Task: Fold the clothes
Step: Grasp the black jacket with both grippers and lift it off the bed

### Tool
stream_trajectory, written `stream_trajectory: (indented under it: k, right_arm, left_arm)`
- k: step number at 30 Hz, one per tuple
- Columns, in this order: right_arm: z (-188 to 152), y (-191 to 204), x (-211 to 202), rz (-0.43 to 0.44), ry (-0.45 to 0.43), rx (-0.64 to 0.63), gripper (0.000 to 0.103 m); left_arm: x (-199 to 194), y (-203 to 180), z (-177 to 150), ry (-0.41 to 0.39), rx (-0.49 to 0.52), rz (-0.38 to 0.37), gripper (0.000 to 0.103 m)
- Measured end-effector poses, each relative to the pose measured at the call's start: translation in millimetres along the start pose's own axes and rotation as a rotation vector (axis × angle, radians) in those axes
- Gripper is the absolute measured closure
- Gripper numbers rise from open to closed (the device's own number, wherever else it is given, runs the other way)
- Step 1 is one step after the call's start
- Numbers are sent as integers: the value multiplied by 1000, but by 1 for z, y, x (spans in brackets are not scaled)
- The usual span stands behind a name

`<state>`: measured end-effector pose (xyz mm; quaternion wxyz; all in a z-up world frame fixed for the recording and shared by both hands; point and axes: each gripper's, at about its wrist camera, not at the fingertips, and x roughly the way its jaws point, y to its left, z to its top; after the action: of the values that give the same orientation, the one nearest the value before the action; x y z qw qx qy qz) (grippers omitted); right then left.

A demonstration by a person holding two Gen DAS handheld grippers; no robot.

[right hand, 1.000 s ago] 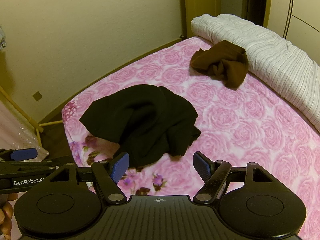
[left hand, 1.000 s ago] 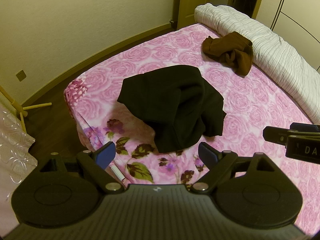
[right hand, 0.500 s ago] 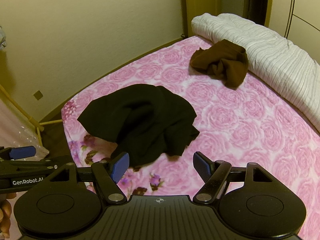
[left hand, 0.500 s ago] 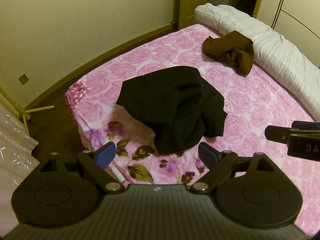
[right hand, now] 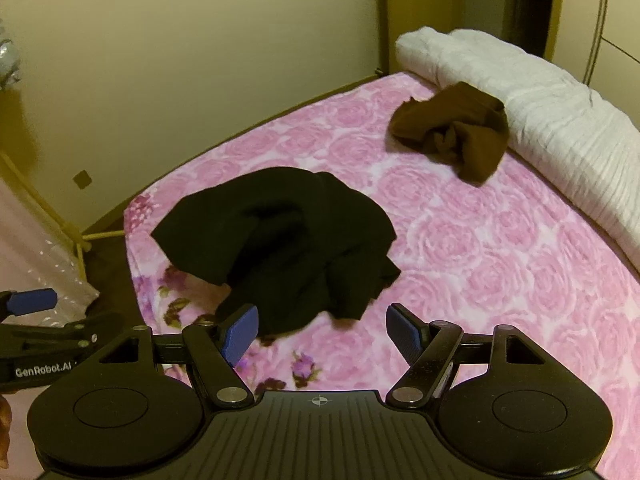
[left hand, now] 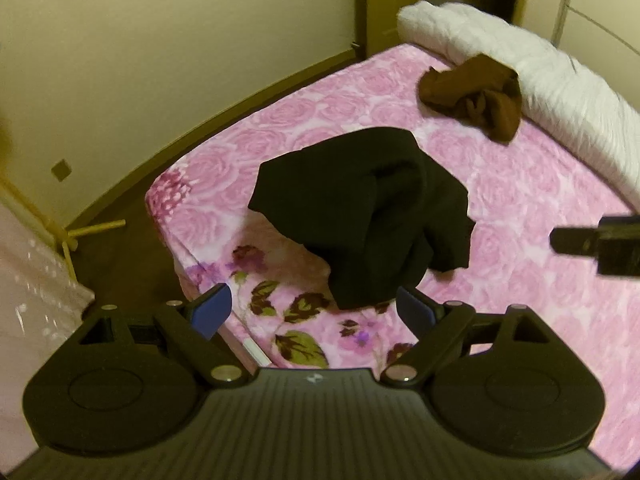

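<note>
Left hand-held gripper point(left hand: 314, 310) spread wide, nothing between its blue pads point(left hand: 210, 310), hovering above the near corner of the bed point(left hand: 540, 200). Right hand-held gripper point(right hand: 322, 330) same: wide apart, pads point(right hand: 240, 330) bare, holding nothing, held over the near edge of the bed. Each gripper shows at the side of the other's view: the right one at the right edge of the left wrist view, the left one at the lower left of the right wrist view, with its blue pad tip and "GenRobot.AI" lettering.

Black garment point(left hand: 368, 216) lies crumpled in a loose heap on the pink rose-print bedcover, near the bed's near-left corner, just ahead of both grippers; neither touches it. Folds bunch up in the middle, a flap trails toward the near edge. In the right wrist view the same black garment point(right hand: 284, 244) sits just beyond the left pad.

Brown garment point(left hand: 474, 94) is wadded up farther back on the bed, well apart from the black one, touching the rolled white quilt point(left hand: 540, 80) that runs along the far right side. Right wrist view: brown garment point(right hand: 452, 130) against white quilt point(right hand: 540, 108).

Dark floor point(left hand: 120, 252) left of the bed, cream wall point(left hand: 180, 40) behind. Left wrist view is slightly blurred.
</note>
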<state>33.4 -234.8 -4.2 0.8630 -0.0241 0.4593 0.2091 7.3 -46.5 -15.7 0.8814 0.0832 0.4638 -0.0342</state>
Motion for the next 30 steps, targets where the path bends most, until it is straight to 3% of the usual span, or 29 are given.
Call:
stream_trajectory:
  k: [6, 12, 17, 19, 21, 22, 23, 24, 27, 30]
  right_arm:
    - [4, -8, 24, -38, 15, -2, 29]
    - [13, -3, 63, -121, 65, 8, 29]
    - [20, 20, 108, -142, 91, -77, 29]
    - [20, 31, 131, -145, 107, -121, 29]
    - [19, 40, 155, -138, 124, -158, 29]
    - [18, 44, 168, -131, 135, -169, 29]
    - [16, 47, 182, -125, 146, -177, 29]
    - [15, 50, 195, -121, 157, -179, 29]
    - [9, 60, 228, -103, 168, -174, 29]
    - [10, 66, 247, -79, 133, -120, 29]
  left_arm:
    - [40, -3, 2, -45, 270, -44, 16]
    - [93, -1, -4, -161, 721, -65, 16]
    - [148, -1, -14, -272, 1106, -108, 16]
    - [170, -1, -14, -293, 1202, -134, 23]
    - [185, 1, -2, -275, 1202, -199, 51]
    - [192, 3, 6, -259, 1187, -238, 58]
    - [196, 6, 16, -252, 1157, -269, 75]
    - [198, 9, 28, -255, 1112, -292, 85]
    - [205, 21, 67, -265, 979, -352, 89]
    - [212, 30, 111, -275, 861, -357, 91]
